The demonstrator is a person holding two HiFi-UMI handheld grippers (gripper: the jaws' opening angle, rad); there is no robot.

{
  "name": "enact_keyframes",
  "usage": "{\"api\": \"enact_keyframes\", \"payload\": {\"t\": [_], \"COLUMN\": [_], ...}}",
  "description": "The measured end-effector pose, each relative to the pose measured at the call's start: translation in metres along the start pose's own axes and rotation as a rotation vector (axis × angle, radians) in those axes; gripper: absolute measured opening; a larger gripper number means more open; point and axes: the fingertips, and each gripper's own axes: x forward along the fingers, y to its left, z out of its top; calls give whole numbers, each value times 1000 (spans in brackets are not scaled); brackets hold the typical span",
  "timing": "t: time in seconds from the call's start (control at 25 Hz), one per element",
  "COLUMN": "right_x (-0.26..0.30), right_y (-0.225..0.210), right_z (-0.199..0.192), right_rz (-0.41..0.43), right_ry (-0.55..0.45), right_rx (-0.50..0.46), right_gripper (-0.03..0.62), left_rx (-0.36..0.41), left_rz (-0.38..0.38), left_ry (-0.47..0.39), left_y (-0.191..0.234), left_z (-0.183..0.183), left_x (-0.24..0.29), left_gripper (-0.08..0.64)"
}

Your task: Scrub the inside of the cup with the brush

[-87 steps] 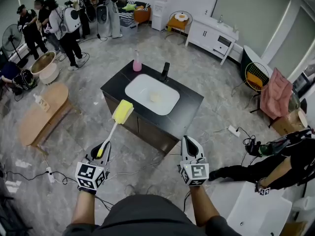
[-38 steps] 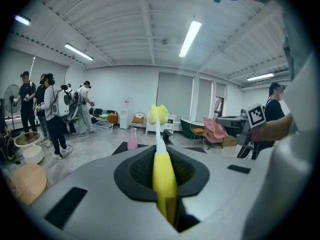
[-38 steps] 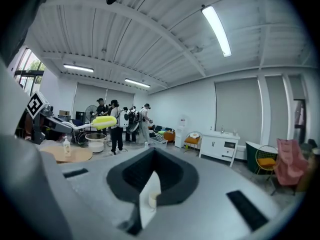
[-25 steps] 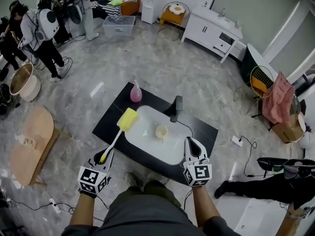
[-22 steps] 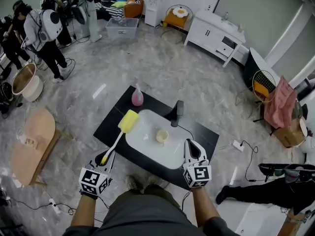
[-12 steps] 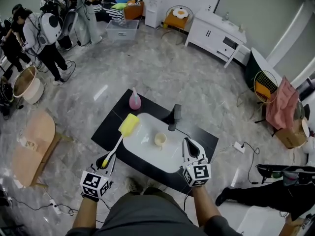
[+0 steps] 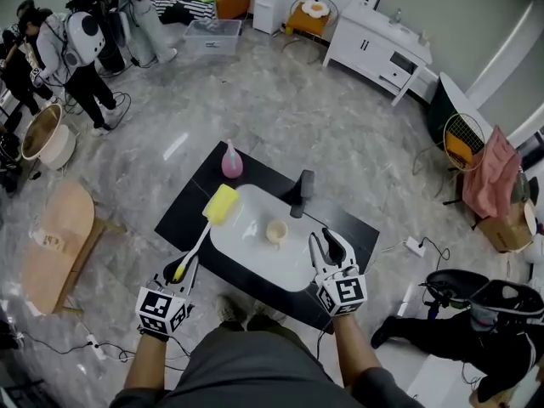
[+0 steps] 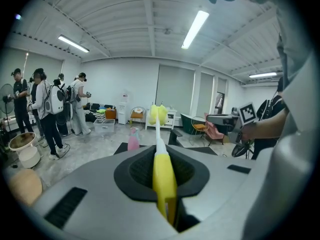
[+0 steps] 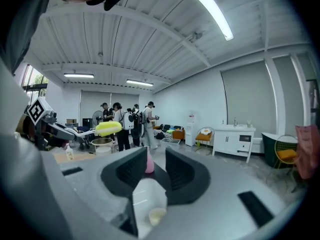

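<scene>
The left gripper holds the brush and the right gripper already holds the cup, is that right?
No. The left gripper holds the brush, but the right gripper holds nothing: its jaws are opening, empty, and the cup stands in the sink ahead of it, as the head view shows.

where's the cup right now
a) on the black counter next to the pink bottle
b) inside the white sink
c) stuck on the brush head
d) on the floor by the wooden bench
b: the head view shows the cup sitting inside the white sink, not on the black counter around it.
</scene>
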Motion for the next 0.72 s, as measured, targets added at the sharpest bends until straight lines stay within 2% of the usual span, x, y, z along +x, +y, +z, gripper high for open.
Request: {"api": "enact_keyframes", "payload": {"t": [0.36, 0.72], "right_x": [11, 39], "right_y": [5, 7], "right_z": [-16, -82], "right_rz": [44, 83], "right_ry": [61, 198], "right_rx": [-35, -69], "right_gripper": [104, 104], "left_rx": [-11, 2], "left_rz": [1, -15], "left_ry": [17, 50], "left_y": [0, 0], "left_z": [-3, -18], "left_x": [7, 34], "left_gripper": [31, 31]}}
